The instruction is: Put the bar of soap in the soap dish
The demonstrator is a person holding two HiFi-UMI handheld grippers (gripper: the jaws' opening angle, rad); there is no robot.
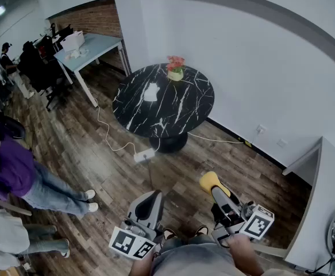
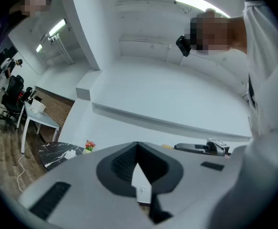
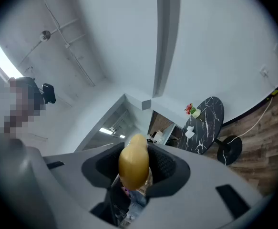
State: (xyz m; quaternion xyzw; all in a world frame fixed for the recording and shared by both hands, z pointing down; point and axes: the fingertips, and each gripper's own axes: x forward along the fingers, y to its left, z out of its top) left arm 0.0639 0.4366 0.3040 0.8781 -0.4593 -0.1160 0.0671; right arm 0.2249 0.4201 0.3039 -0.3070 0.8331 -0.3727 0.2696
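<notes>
Right gripper (image 1: 218,193) clamps the yellow bar of soap (image 3: 133,167), well short of the round marble table (image 1: 181,111); a power strip (image 1: 144,154) and cable lie between. On that table: flower pot (image 1: 175,69), small white item (image 1: 151,92). Left gripper (image 2: 138,152): jaws together, empty

black marble table (image 1: 185,109), flower pot (image 1: 175,69), desk (image 1: 96,45)

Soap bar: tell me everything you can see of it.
The bar of soap is a smooth yellow rounded oval, intact. It sits clamped between the jaws of the right gripper, its end poking past them, held in the air over the wood floor, apart from the black marble table.
</notes>
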